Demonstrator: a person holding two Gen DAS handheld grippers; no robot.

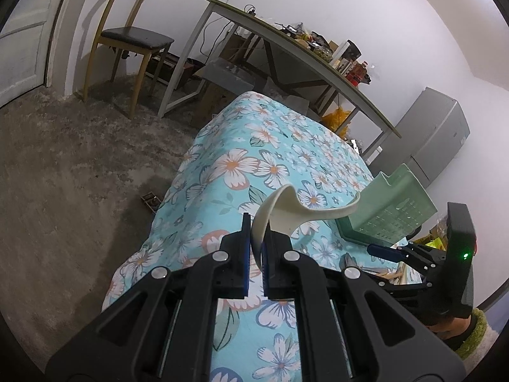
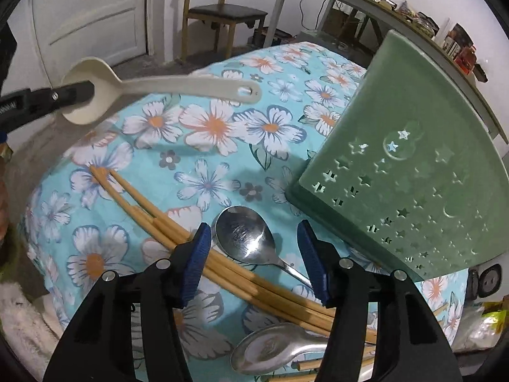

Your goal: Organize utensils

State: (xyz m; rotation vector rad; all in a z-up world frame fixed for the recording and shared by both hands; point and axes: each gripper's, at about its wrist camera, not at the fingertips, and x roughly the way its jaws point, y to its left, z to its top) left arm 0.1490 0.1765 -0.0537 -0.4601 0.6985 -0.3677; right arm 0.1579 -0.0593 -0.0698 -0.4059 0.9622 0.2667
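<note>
My left gripper (image 1: 256,232) is shut on the bowl of a cream plastic spoon (image 1: 286,210), held above the floral tablecloth (image 1: 241,165). The right wrist view shows that spoon (image 2: 178,84) with its handle pointing right, and the left gripper (image 2: 76,92) on its bowl. My right gripper (image 2: 254,235) points steeply down with its jaws open around the bowl of a metal spoon (image 2: 245,238); the pads are clear of it. That spoon rests on a bundle of bamboo chopsticks (image 2: 152,219). A second metal spoon (image 2: 273,350) lies nearer. A green perforated basket (image 2: 413,159) stands to the right.
The table edge drops off to the left onto a grey floor (image 1: 63,175). A wooden chair (image 1: 127,41), a cluttered desk (image 1: 302,60) and a grey fridge (image 1: 429,137) stand beyond. A white door (image 2: 89,16) is at the back left. A green sleeve (image 1: 477,334) shows at lower right.
</note>
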